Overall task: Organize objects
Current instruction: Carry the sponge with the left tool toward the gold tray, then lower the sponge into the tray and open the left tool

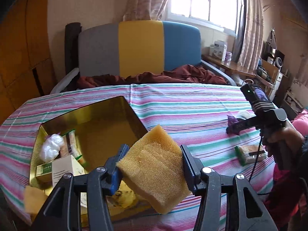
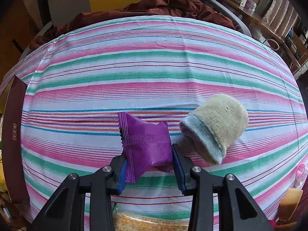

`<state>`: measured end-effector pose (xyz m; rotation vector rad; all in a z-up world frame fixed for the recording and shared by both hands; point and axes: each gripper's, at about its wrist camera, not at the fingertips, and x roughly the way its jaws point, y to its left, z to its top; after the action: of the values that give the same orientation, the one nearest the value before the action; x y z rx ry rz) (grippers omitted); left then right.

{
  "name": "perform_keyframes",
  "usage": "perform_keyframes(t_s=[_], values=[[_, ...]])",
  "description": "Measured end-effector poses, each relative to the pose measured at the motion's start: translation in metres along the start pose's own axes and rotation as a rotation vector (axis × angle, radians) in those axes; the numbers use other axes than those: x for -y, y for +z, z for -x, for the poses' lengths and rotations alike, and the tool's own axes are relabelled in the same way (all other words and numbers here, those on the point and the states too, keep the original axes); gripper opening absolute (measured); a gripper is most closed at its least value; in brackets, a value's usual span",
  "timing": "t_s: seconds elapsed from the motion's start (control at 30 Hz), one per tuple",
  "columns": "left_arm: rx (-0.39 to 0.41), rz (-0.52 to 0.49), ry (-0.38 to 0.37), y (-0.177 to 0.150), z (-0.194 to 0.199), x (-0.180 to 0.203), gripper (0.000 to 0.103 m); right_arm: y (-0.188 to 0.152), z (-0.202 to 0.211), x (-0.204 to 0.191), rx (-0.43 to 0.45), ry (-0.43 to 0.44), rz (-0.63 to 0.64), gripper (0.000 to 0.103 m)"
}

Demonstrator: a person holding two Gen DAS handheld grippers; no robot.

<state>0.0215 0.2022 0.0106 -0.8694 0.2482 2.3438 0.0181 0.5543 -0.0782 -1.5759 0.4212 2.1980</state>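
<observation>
My left gripper (image 1: pixel 153 163) is clamped on the sponge (image 1: pixel 154 165) — one pad on each side face, the block tilted and sticking out ahead of the fingers, clear of the sheet (image 1: pixel 192 104). The tin (image 1: pixel 107 105) lies ahead and to the left of it, open, with a white wad (image 1: pixel 50 149), packets and a small box (image 1: pixel 67 168) crowded at its near-left end; the far half is bare. To do this well I judge I should carry the sponge over the near wall, well past the rim, and lower it onto that bare gold floor before easing the jaws apart, since soft foam springs back and could hop out if dropped from high up.

My right gripper (image 2: pixel 148 163) is pinched nearly closed on the purple packet (image 2: pixel 146 144), just off the sheet, with the knitted cap (image 2: pixel 213 129) lying just to its right, apart from it. I would hold that hand steady — one placement at a time — so the two grippers don't meet over the tin
</observation>
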Motion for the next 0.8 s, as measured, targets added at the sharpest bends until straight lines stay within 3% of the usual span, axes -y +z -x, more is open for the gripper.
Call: perform_keyframes(t_s=[0.57,0.8], values=[[-0.05,0.036,0.073,0.004,-0.01,-0.039,0.055,-0.011,0.003,-0.012,0.01,-0.04,0.039,0.04],[-0.119,0.286,0.021,0.017,-0.019,-0.121,0.055,-0.014,0.005,-0.022,0.014,-0.06,0.06,0.04]])
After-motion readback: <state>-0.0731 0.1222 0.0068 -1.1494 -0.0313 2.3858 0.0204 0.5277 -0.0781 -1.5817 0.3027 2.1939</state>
